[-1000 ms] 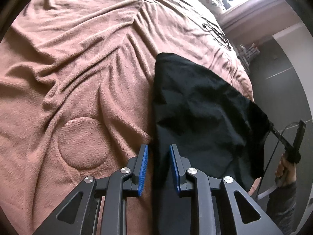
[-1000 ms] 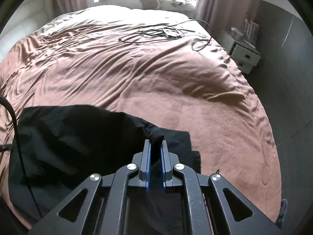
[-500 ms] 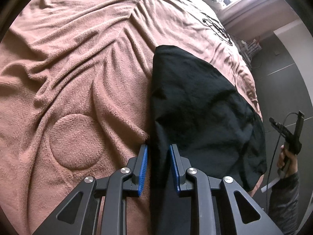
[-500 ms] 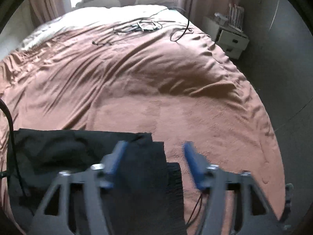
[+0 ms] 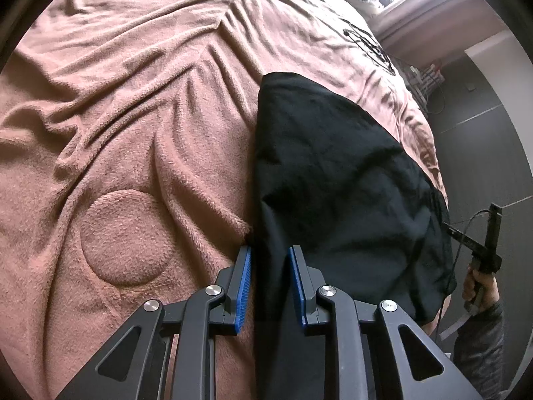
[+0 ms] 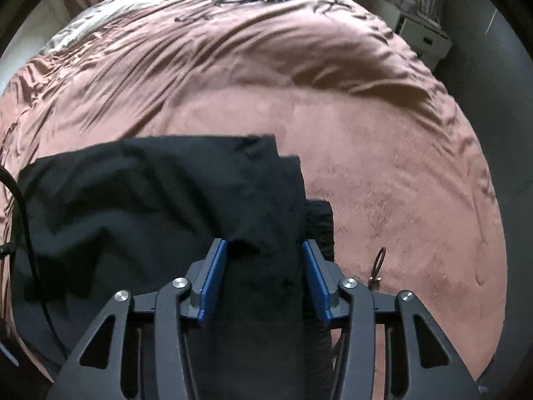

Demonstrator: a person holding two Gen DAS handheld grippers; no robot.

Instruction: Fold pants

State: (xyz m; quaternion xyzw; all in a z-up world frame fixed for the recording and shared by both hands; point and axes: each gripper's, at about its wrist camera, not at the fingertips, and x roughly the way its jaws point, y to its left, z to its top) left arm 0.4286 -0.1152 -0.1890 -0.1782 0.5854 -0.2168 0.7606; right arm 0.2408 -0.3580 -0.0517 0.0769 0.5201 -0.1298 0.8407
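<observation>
Folding black pants (image 5: 333, 173) lying on the bed (image 5: 133, 100) near its edge. Keeping left gripper (image 5: 269, 266) parted around the pants' side edge, not clamping. Holding right gripper (image 6: 265, 260) wide open above the stacked corner. Judging best: squaring offset layers, smoothing wrinkles, gripping all layers together before folding again
</observation>
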